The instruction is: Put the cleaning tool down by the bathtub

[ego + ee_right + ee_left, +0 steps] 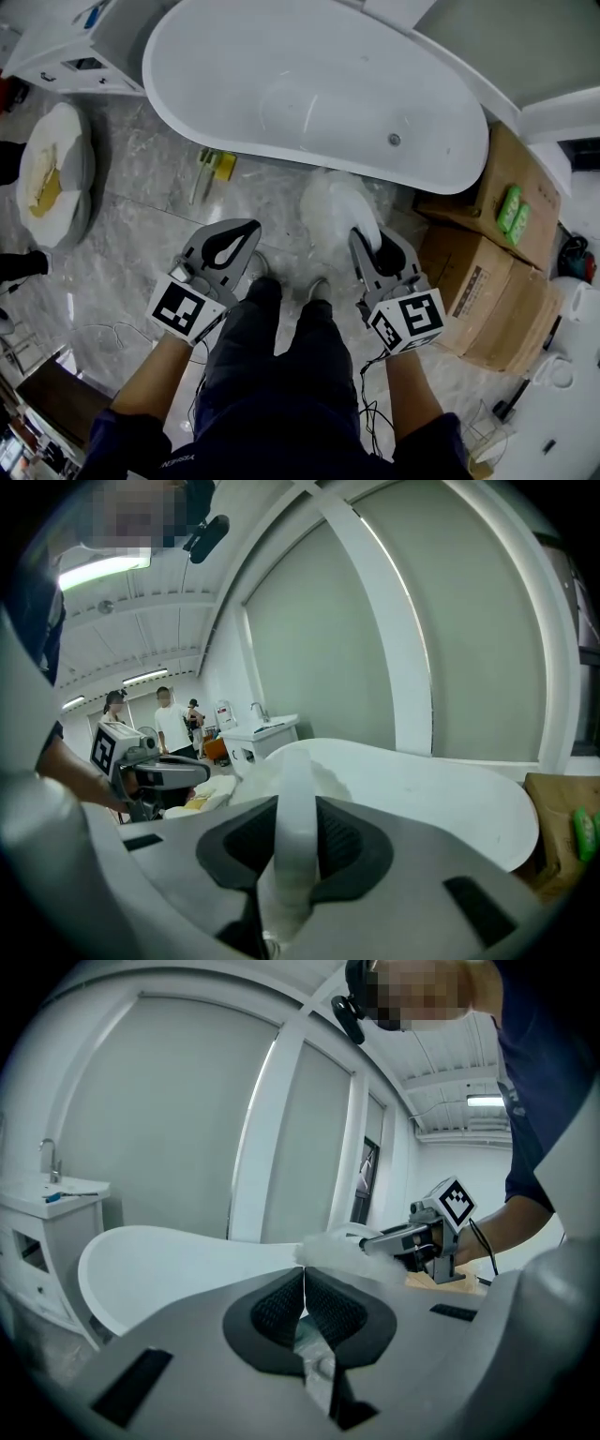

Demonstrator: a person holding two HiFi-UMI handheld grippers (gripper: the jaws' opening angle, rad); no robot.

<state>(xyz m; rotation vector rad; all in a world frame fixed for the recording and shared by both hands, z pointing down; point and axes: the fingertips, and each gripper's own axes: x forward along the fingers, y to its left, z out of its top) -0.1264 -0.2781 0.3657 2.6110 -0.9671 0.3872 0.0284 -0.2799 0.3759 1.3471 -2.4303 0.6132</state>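
A grey marble floor point(122, 244) is stretching under a white freestanding bathtub point(309, 84), which is filling the upper part of the head view. A white vanity cabinet point(66, 47) is standing past the tub's left end, and cardboard boxes point(487, 272) are sitting by its right end with two green packs point(514, 211) lying on top. A small yellow-and-white item point(214, 169) is lying on the floor just beside the tub's near wall.

The person is standing in front of the tub, holding both grippers out over the floor. The left gripper point(246, 232) is carrying nothing, its jaws pressing together pad to pad. The right gripper point(370, 242) is clamping its jaws on the white handle of the cleaning tool point(333, 202). The tool's fluffy white head is sticking out ahead of the jaws towards the tub's near wall and is being held up off the floor. In the right gripper view, people point(173, 719) are standing far back in the room.
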